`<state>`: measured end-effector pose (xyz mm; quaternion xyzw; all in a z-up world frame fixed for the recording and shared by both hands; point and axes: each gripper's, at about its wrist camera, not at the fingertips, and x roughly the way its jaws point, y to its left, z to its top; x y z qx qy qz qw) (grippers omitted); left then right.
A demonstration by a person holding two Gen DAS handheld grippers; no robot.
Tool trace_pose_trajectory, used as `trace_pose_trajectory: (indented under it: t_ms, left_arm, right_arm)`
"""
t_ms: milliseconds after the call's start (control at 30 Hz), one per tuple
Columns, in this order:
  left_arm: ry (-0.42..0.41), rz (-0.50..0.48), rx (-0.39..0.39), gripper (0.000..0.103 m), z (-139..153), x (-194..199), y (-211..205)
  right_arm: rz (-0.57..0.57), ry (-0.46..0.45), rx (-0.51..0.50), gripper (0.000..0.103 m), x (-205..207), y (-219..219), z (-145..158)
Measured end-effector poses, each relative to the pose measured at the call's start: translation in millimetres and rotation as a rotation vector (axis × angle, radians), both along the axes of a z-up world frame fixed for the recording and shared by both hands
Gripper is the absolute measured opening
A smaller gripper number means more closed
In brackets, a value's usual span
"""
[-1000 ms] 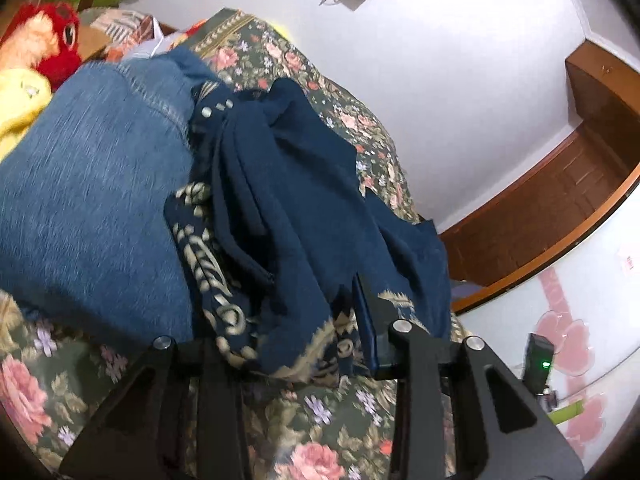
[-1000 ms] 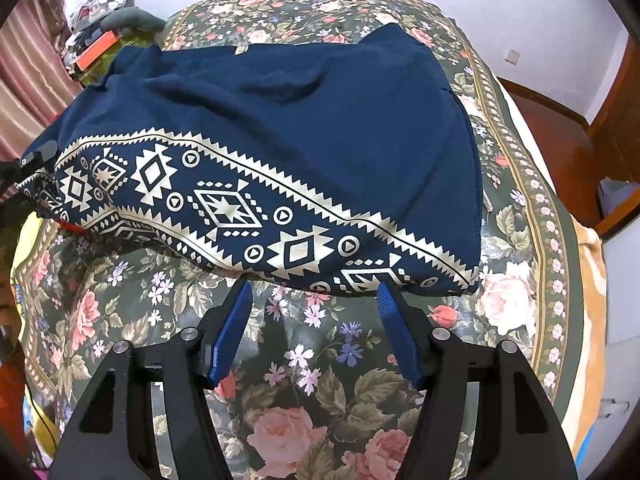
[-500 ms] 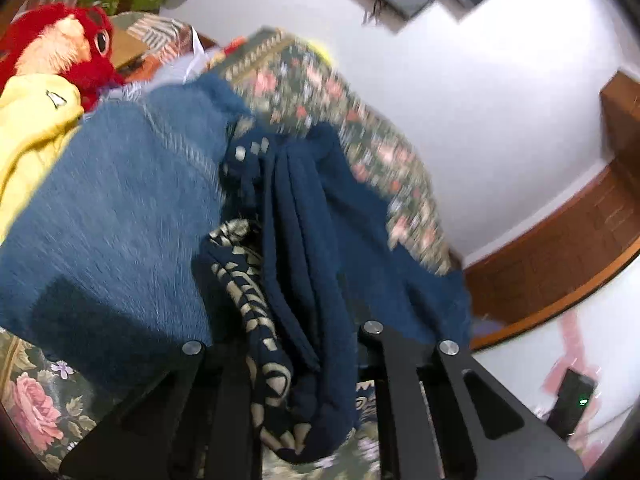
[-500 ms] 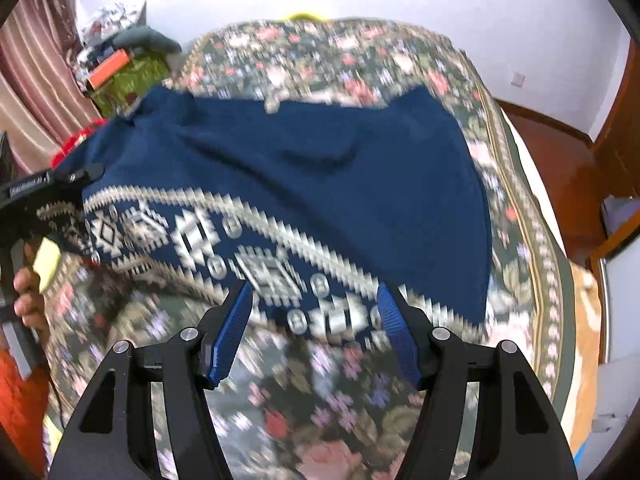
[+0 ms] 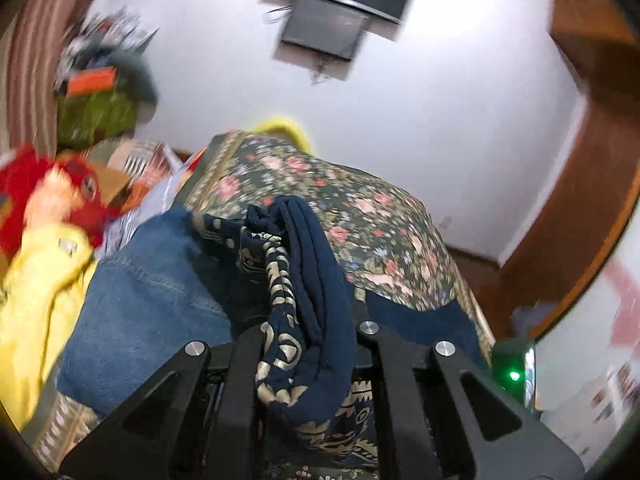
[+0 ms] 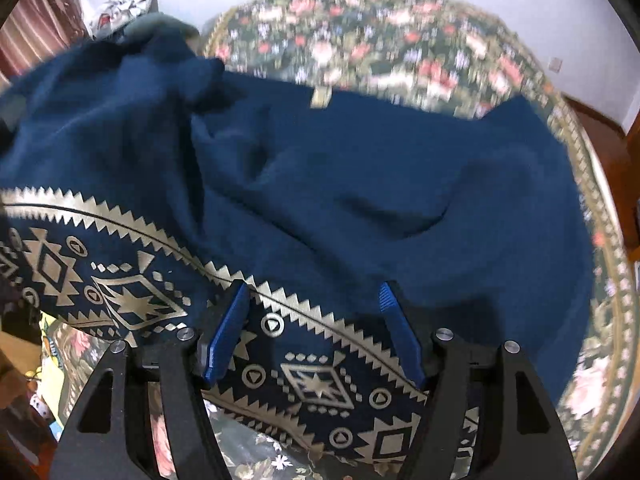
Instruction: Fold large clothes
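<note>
Left tool (image 5: 308, 344) clamped on navy gold-patterned cloth garment (image 6: 360, 184) hem; right tool (image 6: 316, 312) apart over hem, must close next

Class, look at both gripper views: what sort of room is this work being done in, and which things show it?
Most likely a home bedroom. A bed with a floral bedspread fills both views, a screen is mounted high on the white wall, and a red plush toy sits beside the bed among piled clutter.
</note>
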<state>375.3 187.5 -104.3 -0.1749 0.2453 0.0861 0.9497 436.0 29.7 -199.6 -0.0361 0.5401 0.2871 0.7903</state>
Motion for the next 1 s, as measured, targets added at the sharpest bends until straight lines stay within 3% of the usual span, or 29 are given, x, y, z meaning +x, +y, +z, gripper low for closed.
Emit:
trace_pose_trajectory:
  t_ms: [100,167,367,533,633,800,900,1000]
  left_arm:
    - [-0.046,-0.078,0.107,0.008,7.7,5.2,-36.0]
    - [-0.061,-0.130,0.140,0.008,13.0,10.0,-56.2]
    - [-0.014,-0.286,0.076,0.008,14.3,38.4,-100.4]
    - [0.073,-0.478,-0.031,0.008,-7.8,59.9,-146.8]
    - [0.188,-0.580,-0.022,0.008,-42.4,69.5,-183.0]
    - [0.382,-0.657,-0.034,0.008,-104.9,76.2,-212.0]
    - [0.366,-0.705,-0.007,0.008,-110.1,61.6,-218.0]
    - [0.308,-0.743,0.021,0.008,-92.8,47.0,-218.9]
  right_arm:
    - [-0.019,0.013,0.065,0.064,-4.2,-21.7,5.2]
    - [-0.062,-0.031,0.080,0.064,-11.5,-47.2,14.1]
    - [-0.167,-0.248,-0.084,0.066,-46.8,-112.1,25.4]
    - [-0.220,-0.136,-0.160,0.067,-54.6,-154.9,-3.7]
    - [-0.252,-0.089,-0.150,0.067,-64.3,-171.3,-14.1]
    - [-0.267,-0.075,-0.150,0.067,-86.4,-186.5,-16.0]
    - [-0.276,-0.084,-0.155,0.067,-95.0,-192.4,-10.9]
    - [-0.302,-0.091,-0.145,0.067,-100.2,-201.9,-6.5]
